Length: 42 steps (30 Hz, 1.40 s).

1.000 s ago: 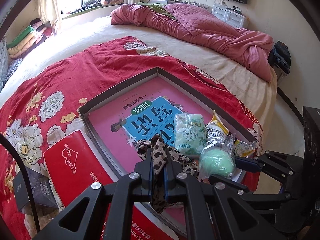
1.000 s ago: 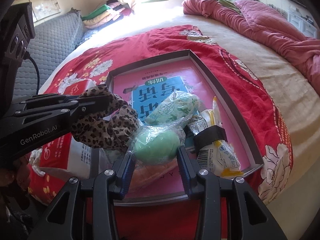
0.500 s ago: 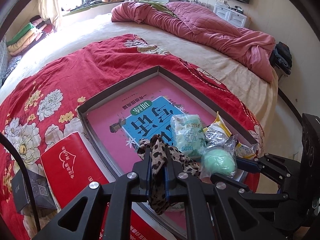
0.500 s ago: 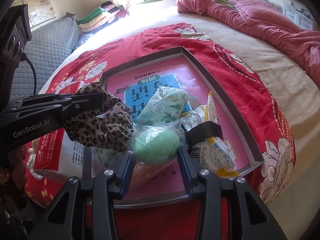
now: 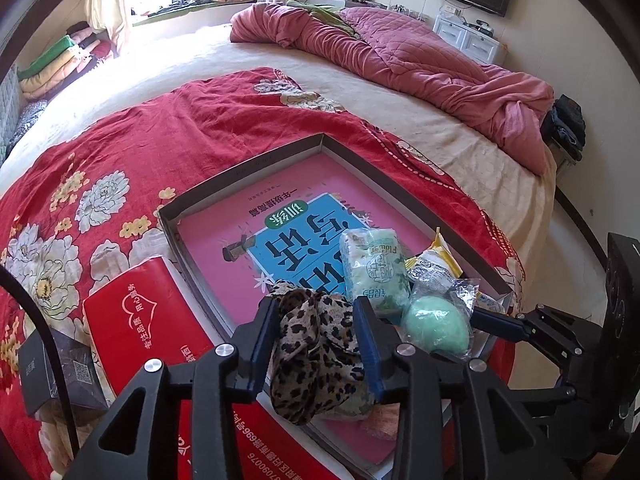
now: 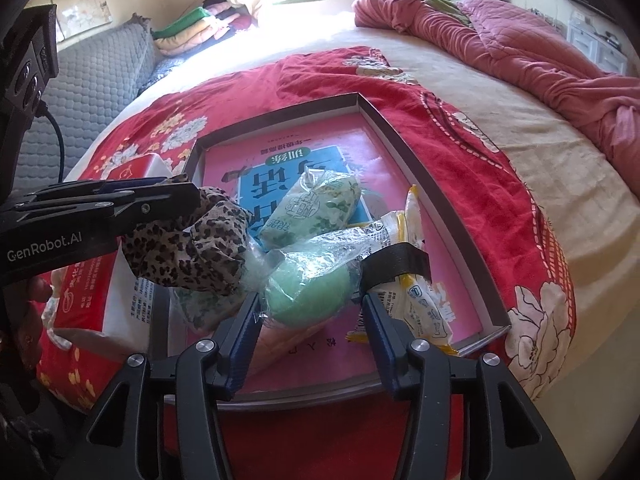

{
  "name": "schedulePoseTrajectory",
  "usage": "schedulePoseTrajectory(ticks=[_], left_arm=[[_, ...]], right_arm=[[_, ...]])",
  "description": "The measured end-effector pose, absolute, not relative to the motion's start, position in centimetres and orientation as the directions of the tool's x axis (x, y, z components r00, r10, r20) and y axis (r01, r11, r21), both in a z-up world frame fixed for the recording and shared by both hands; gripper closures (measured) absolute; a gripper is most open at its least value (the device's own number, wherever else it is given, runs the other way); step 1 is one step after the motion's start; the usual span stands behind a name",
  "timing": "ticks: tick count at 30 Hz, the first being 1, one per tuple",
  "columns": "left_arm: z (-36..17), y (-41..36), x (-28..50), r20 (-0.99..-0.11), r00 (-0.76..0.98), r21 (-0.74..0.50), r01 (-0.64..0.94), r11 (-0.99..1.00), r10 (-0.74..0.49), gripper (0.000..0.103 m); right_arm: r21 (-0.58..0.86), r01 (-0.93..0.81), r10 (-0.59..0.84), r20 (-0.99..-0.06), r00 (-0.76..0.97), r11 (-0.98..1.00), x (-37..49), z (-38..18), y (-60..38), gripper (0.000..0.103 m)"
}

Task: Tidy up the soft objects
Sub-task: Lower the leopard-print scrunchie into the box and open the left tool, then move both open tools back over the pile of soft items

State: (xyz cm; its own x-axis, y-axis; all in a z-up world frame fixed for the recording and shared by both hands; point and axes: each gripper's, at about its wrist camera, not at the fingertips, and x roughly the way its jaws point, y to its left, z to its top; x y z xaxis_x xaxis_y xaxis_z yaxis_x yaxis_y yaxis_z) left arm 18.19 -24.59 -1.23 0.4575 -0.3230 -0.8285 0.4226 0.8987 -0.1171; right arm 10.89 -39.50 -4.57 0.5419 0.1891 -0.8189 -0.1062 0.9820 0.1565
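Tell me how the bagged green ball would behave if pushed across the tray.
The green ball is egg-round, so it would probably roll. Its loose crinkled bag looks slippery, and may drag or snag. It seems light and squashy, so packets beside it in the tray should stop it.

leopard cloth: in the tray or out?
In. The leopard cloth lies bunched in the tray's near corner on the pink book, between the left gripper's opening jaws.

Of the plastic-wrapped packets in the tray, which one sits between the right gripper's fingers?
The green ball in clear wrap. The pale green tissue pack and the yellow-edged snack packet lie outside the fingers, which are opening.
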Motion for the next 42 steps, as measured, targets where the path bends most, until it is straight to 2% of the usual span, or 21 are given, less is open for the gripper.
schedulePoseTrajectory(ticks=[6,9,15,19,26,28,42], left_arm=[[-0.7,-24.5,18.0,-0.824,0.468,-0.113,0.416,0.902,-0.319,0.06],[-0.5,-24.3,17.7,-0.82,0.472,-0.122,0.409,0.905,-0.324,0.059],[0.2,-23.6,17.1,-0.819,0.487,-0.111,0.385,0.916,-0.304,0.057],[1.4,-22.7,16.2,-0.792,0.516,-0.132,0.378,0.916,-0.327,0.04],[2.7,-20.2,15.3,-0.77,0.546,-0.157,0.34,0.927,-0.33,0.039],[3.0,-19.2,14.8,-0.757,0.556,-0.179,0.329,0.927,-0.343,0.035],[4.1,-14.1,11.2,-0.744,0.597,-0.163,0.271,0.949,-0.298,0.032]], right_arm=[[0.114,-0.102,0.151,-0.808,0.57,0.988,10.4,-3.5,-39.5,0.044],[0.103,-0.103,0.144,-0.799,0.585,0.989,10.2,-2.8,-39.5,0.036],[0.074,-0.09,0.114,-0.788,0.604,0.993,10.2,-1.9,-39.4,0.035],[0.062,-0.078,0.098,-0.763,0.639,0.995,9.9,-1.0,-39.5,0.031],[0.1,-0.032,0.094,-0.721,0.687,0.994,9.8,1.0,-39.5,0.028],[0.13,-0.041,0.121,-0.7,0.704,0.991,9.6,1.6,-39.4,0.026],[0.138,0.0,0.1,-0.721,0.686,0.99,10.2,2.0,-38.0,0.026]])
